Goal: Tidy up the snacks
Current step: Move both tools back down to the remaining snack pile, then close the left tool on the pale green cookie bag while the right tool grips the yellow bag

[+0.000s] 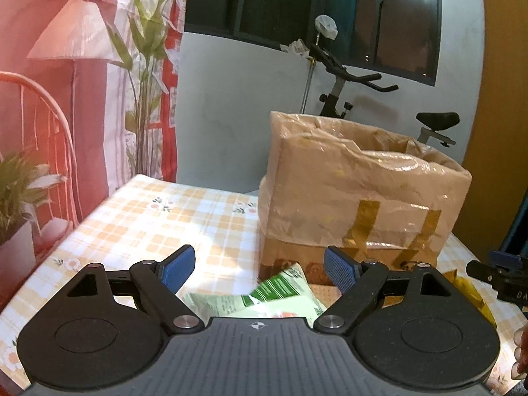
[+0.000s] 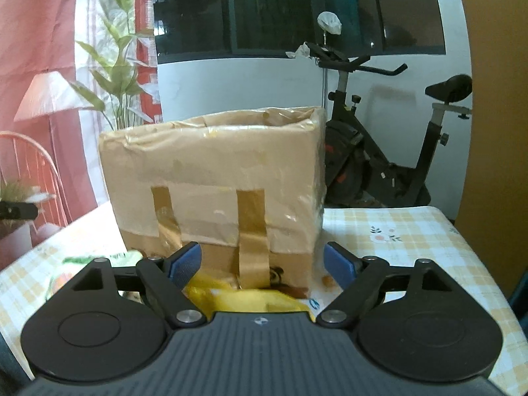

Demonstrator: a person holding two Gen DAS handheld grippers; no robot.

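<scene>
Both claws are standing wide, nothing between their blue pads. The left gripper (image 1: 259, 269) is hovering over a pale green plastic snack packet (image 1: 264, 300) lying flat on the checked yellow tablecloth (image 1: 148, 217); the right gripper (image 2: 262, 264) is poised above a crinkled yellow snack wrapper (image 2: 250, 298). Both snacks are lying just in front of the open-topped cardboard box wrapped in clear film and brown tape (image 2: 214, 178). Each claw is probably best lowered until its pads straddle an edge of the packet, then closed gently so the contents aren't crushed.
</scene>
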